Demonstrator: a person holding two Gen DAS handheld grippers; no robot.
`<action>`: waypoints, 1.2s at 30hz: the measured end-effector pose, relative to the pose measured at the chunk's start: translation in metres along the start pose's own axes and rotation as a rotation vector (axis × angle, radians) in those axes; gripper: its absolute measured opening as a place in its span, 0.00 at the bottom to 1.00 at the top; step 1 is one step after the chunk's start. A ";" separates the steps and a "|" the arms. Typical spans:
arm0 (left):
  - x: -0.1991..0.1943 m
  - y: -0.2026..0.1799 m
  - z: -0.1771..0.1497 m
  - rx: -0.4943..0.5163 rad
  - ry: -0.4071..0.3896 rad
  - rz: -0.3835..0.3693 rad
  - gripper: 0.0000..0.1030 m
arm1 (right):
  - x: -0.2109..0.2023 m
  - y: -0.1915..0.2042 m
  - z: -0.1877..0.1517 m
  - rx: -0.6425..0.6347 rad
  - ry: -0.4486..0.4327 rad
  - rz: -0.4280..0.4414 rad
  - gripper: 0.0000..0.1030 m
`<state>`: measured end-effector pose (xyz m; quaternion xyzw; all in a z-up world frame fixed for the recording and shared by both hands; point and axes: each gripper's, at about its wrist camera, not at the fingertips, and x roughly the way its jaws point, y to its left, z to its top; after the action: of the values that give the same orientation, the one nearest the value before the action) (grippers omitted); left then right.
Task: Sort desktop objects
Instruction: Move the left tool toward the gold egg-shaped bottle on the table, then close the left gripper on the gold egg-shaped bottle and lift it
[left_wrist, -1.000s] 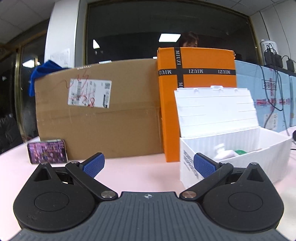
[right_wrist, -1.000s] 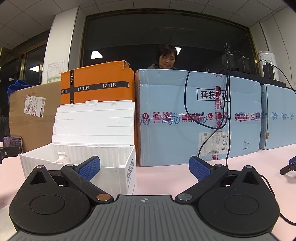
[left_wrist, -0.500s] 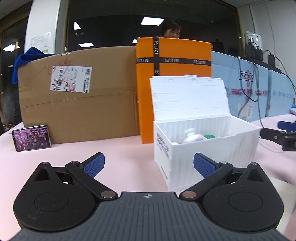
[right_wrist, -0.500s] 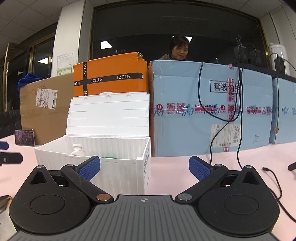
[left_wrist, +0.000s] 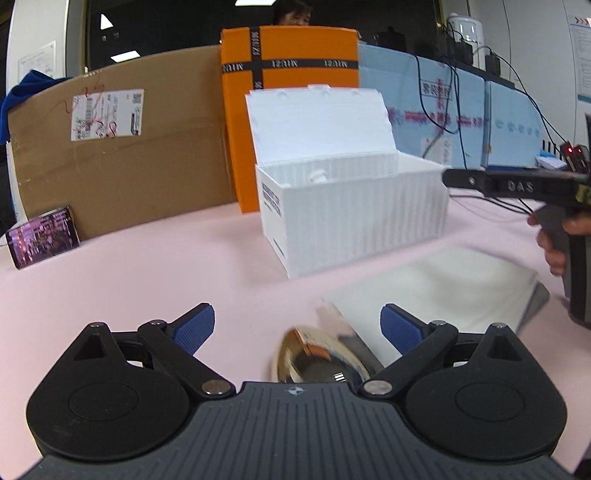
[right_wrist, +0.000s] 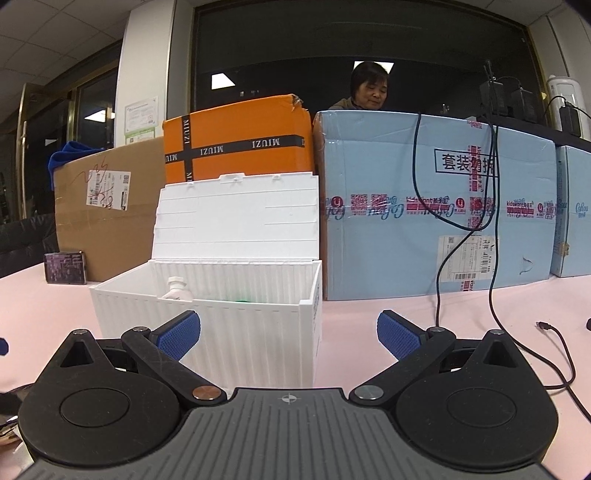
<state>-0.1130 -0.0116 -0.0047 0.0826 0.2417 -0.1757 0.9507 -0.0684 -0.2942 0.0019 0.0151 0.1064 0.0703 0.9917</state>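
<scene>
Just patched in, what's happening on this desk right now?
A person holds a claw in each hand, sorting desk items into the white storage box, whose lid stands open with a small white bottle already inside. The left claw is open, low over a shiny metal spoon beside a white pad. The right claw is open and empty, facing the box.

A white ribbed box (left_wrist: 354, 218) stands open on the pink desk (left_wrist: 147, 266), lid upright; a white bottle (right_wrist: 177, 290) lies inside. A shiny spoon (left_wrist: 314, 358) lies nearby.

"MIUZI" on orange box (right_wrist: 236, 144)
</scene>
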 end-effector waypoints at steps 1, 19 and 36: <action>0.000 -0.001 -0.002 0.001 0.013 0.005 0.93 | 0.000 0.001 0.000 -0.002 0.003 0.003 1.00; 0.017 0.001 -0.011 -0.031 0.126 -0.041 0.53 | 0.002 0.004 -0.005 -0.013 0.015 0.028 1.00; 0.014 0.004 0.018 -0.025 0.017 -0.030 0.52 | 0.005 0.001 0.001 0.007 0.025 0.061 1.00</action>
<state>-0.0922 -0.0168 0.0047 0.0687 0.2531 -0.1861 0.9469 -0.0631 -0.2921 0.0022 0.0208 0.1183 0.1005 0.9877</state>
